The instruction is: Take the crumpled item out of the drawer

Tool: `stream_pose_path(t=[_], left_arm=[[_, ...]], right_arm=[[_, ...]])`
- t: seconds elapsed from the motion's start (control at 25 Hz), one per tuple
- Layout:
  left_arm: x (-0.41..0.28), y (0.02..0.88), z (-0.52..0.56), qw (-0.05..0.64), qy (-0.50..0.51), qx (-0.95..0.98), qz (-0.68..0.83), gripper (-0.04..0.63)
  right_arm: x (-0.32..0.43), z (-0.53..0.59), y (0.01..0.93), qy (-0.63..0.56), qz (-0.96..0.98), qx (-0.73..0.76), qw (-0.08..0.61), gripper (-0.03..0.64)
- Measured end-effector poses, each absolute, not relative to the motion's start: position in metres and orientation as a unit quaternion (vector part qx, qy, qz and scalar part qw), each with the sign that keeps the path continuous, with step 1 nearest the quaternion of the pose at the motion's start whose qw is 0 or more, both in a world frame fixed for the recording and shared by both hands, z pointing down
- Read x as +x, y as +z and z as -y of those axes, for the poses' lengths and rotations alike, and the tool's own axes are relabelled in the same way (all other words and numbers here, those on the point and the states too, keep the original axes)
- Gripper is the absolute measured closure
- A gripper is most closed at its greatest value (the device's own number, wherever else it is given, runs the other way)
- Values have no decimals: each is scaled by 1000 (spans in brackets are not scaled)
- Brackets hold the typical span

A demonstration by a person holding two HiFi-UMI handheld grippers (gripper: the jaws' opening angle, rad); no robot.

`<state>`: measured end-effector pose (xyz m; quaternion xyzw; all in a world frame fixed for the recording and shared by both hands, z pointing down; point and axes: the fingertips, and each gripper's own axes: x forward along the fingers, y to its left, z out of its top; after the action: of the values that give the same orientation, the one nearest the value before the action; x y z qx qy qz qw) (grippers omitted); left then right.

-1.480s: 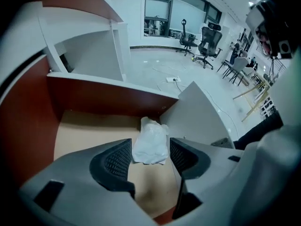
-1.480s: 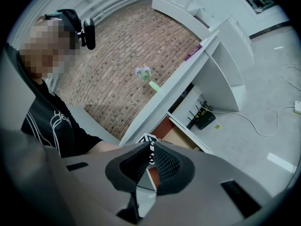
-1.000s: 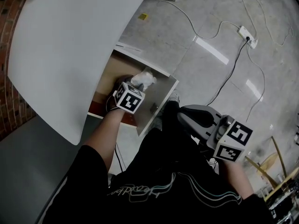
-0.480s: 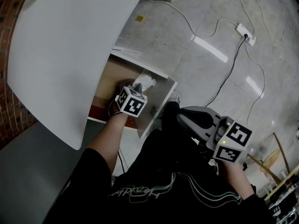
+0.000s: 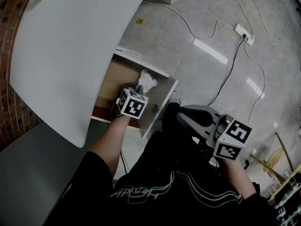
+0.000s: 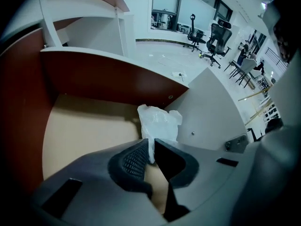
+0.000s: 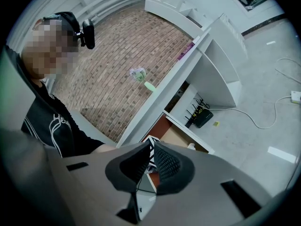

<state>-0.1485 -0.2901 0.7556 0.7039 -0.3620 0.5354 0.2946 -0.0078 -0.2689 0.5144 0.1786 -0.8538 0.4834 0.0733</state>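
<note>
down inside the open drawer (image 6: 84, 126), my left claw (image 6: 151, 152) is closing on the crumpled item (image 6: 160, 121). it is a white, wrinkled wad of thin plastic or paper, i cannot tell which. it stands near the drawer's front corner, close to the grey front panel, with the tan drawer floor stretching away to its left and the red-brown back wall behind it. a thin tail of the wad hangs down between the two dark ribbed pads (image 6: 133, 160), and the pads look to be pressing on that tail from both sides, while the bulk of the wad puffs out above the tips. from the head view the drawer juts out from under the curved white tabletop (image 5: 70, 46), and my left forearm reaches down into it with the marker cube on top. my right claw (image 7: 151, 161) hangs well apart from the drawer, out over the polished grey floor (image 5: 211, 79) beside my body. its jaws are drawn together to a slim crack and nothing sits between them. a white power strip (image 5: 244, 33) lies on the floor farther off, with cables trailing away from it.
</note>
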Motion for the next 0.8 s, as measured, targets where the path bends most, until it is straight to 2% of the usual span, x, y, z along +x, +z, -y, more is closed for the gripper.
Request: stream_pose_path(t=[0.4,0.8], left_arm=[[-157,659,259,291,487,724,392,543],[-127,525,202,299,398,765,408,545]], right_arm=[[-21,234,459,445,872,190,69,563],[-17,182,388,392,894,211,59,563]])
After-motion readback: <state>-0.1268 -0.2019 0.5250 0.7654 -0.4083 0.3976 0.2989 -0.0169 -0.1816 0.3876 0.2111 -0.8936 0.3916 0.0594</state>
